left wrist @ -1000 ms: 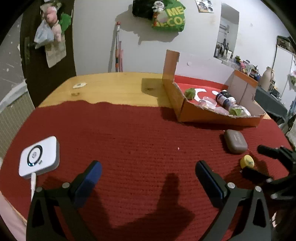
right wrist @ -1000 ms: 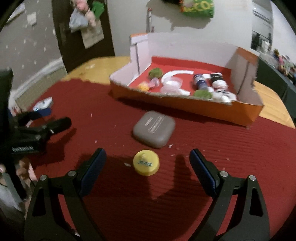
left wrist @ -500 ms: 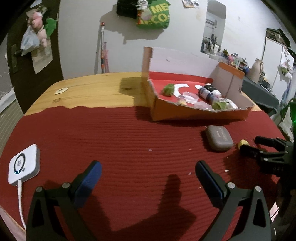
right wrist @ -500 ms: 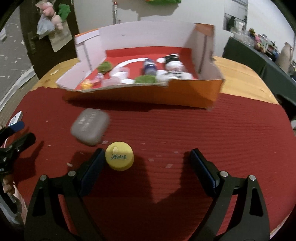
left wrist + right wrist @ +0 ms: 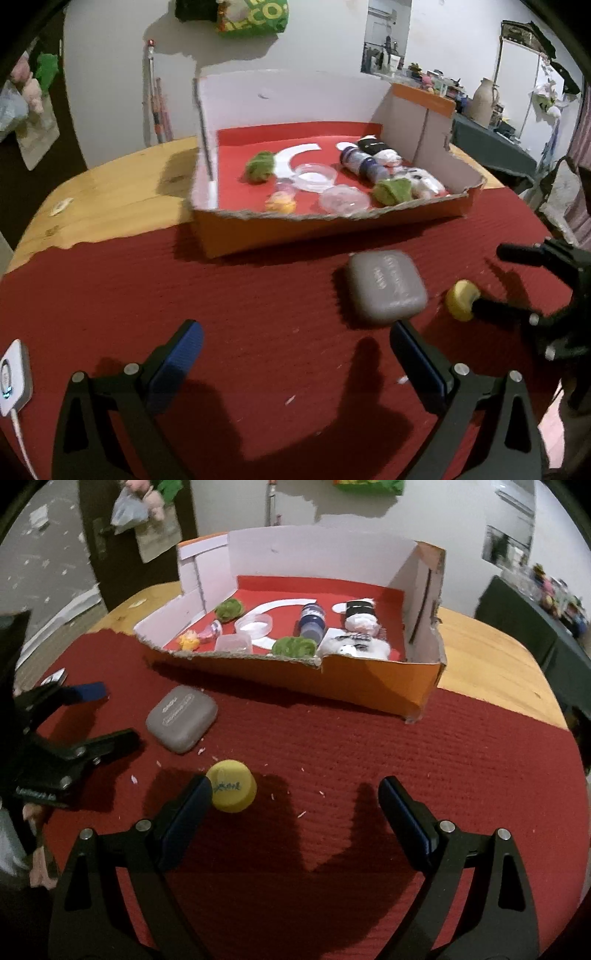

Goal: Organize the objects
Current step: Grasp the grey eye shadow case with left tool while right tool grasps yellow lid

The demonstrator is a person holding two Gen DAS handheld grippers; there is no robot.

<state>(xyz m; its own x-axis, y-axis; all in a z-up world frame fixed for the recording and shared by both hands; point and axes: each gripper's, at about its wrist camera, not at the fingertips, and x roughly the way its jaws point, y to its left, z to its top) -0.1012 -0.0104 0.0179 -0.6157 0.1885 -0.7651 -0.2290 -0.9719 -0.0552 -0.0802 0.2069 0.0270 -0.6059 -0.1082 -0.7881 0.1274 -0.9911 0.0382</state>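
A grey zip case (image 5: 386, 286) lies on the red mat in front of the cardboard box (image 5: 332, 229). My left gripper (image 5: 295, 343) is open and holds nothing; the case sits just beyond its right finger. A yellow cap (image 5: 231, 791) rests on the mat against the inner side of my right gripper's left finger. My right gripper (image 5: 295, 794) stands wide open, with the cap inside its span and nothing clamped. In the left wrist view the cap (image 5: 461, 304) shows at the tip of the right gripper (image 5: 495, 278). The right wrist view has the left gripper (image 5: 110, 716) beside the case (image 5: 181, 718).
The box (image 5: 351, 679) holds green pompoms, clear lids, small bottles and a yellow toy. A white device (image 5: 13, 376) on a cable lies at the mat's left edge. Bare wooden table (image 5: 122, 188) shows beyond the mat. A person's hand (image 5: 35, 849) is at the left.
My left gripper has moved right, toward the box and the grey case. The right gripper has shifted so the yellow cap went from the middle of its span to its left finger.
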